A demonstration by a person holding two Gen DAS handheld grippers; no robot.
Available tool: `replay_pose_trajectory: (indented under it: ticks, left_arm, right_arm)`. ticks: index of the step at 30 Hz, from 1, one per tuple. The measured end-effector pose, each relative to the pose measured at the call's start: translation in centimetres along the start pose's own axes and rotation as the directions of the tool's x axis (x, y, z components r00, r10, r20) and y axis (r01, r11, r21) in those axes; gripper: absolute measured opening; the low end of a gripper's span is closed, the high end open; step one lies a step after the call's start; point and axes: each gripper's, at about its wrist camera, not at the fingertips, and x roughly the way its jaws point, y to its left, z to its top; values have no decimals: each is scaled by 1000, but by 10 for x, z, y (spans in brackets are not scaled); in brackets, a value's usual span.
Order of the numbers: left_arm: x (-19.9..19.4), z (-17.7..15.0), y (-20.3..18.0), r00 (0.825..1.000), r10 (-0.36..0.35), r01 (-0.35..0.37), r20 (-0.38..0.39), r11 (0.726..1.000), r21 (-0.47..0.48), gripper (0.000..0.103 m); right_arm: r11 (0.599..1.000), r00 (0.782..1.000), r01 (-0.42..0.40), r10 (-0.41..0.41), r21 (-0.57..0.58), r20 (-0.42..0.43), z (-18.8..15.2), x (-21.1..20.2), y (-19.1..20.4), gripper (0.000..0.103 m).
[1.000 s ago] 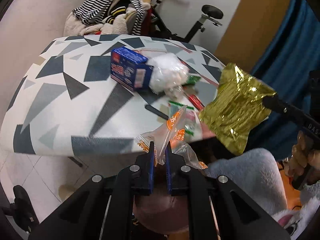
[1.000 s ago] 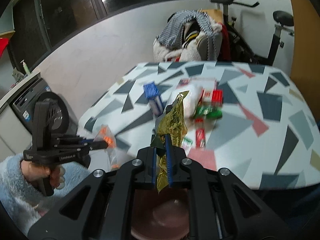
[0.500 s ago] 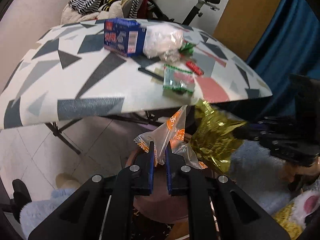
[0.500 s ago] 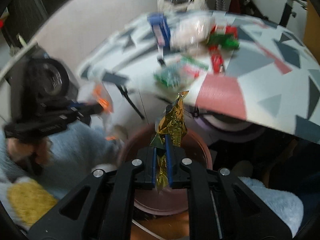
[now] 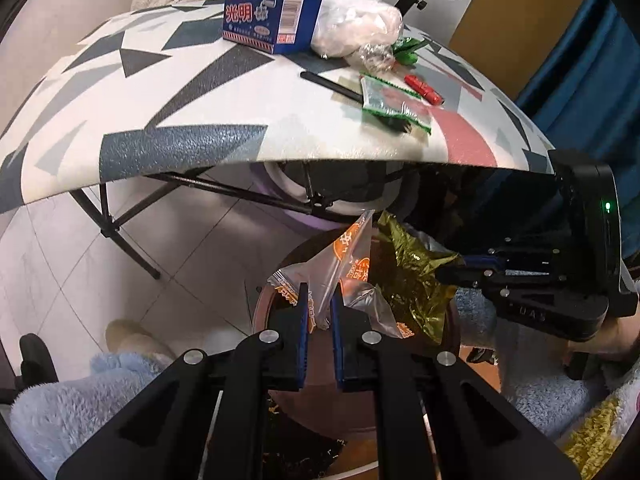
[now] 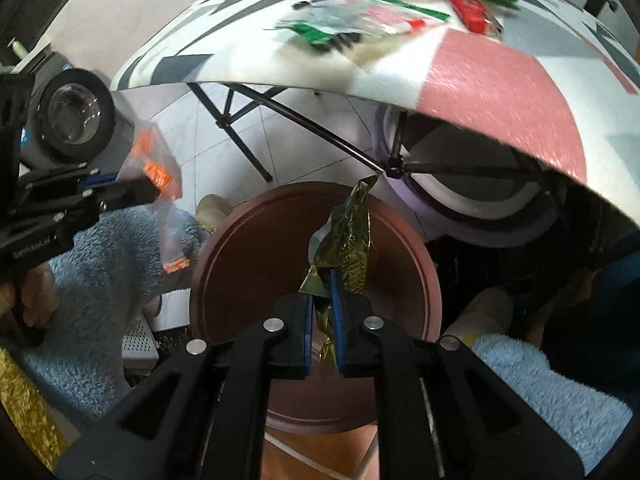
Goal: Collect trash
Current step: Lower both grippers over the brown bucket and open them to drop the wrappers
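Note:
My left gripper [image 5: 319, 300] is shut on a clear wrapper with orange print [image 5: 344, 264] and holds it over the near rim of a round brown bin [image 6: 248, 268] on the floor. It also shows at the left of the right wrist view [image 6: 148, 192]. My right gripper [image 6: 322, 296] is shut on a crumpled gold foil bag [image 6: 348, 240] and holds it above the bin's open mouth. The gold bag also shows in the left wrist view [image 5: 412, 276], held by the right gripper [image 5: 444, 270].
The patterned table [image 5: 160, 92] stands above and behind the bin, on black folding legs [image 5: 120, 220]. On it lie a blue box [image 5: 272, 12], a white plastic bag [image 5: 352, 24], a green-edged wrapper [image 5: 392, 100] and a red wrapper [image 5: 424, 88]. Fluffy blue sleeves [image 6: 120, 280] flank the bin.
Both grippers have dropped from table height to below the table's edge and now hold their wrappers over the brown bin. Both stay shut on them.

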Motion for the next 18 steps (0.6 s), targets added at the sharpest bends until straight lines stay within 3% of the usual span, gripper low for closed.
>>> replay_pose_trajectory:
  ticks: [5, 9, 15, 18]
  left_arm:
    - [5, -1, 0, 1000, -1, 1, -17, 1000, 1, 10]
    - [10, -1, 3, 1000, -6, 6, -29, 1000, -8, 11]
    - [15, -2, 6, 999, -11, 10, -46, 1000, -24, 11]
    - [17, -2, 3, 999, -12, 12, -51, 1000, -13, 11]
  right_arm:
    - [999, 1000, 27, -27, 36, -8, 0, 3, -7, 27]
    - [998, 999, 45, -46, 32, 18, 1, -2, -5, 54]
    - [997, 987, 80, -77, -17, 144, 0, -27, 7, 91]
    - [996, 975, 89, -81, -31, 205, -1, -40, 10, 96]
